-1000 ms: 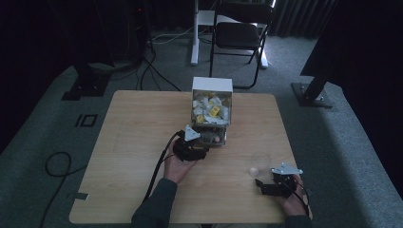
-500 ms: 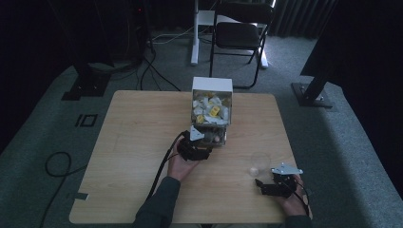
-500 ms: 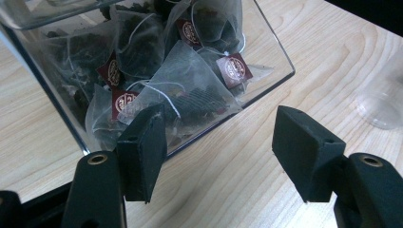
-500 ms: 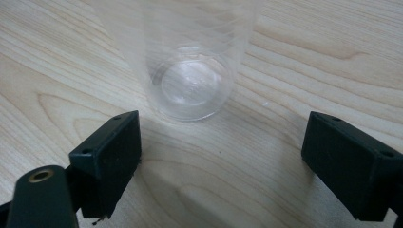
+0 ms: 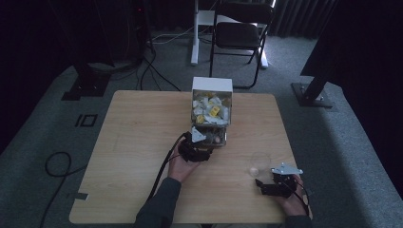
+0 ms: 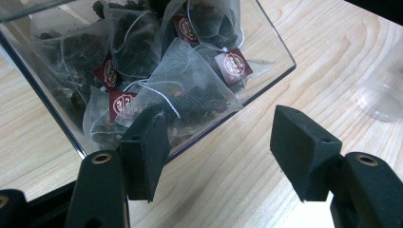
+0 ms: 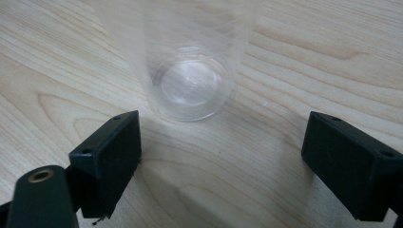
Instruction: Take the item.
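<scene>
**Left gripper at the tea-bag bin, right gripper before the cup**

The wooden table (image 5: 128,156) carries a clear dispenser bin (image 5: 211,111) with a white top, standing toward twelve o'clock from the table's centre. From the high view its contents read as a pale and yellow jumble. The left gripper view resolves them at the bin's open lip: pyramid mesh tea bags (image 6: 190,92) of dark leaf, each with a white string and a maroon tag.

The left gripper (image 5: 197,147) sits at the bin's six o'clock edge, its jaws spread wide and empty just short of the lip.

A clear plastic cup (image 7: 190,57) stands upright and empty at about four o'clock on the table. The right gripper (image 5: 278,183) lies just beyond it toward five o'clock, released, jaws wide apart with the cup ahead of them, not touching.
</scene>
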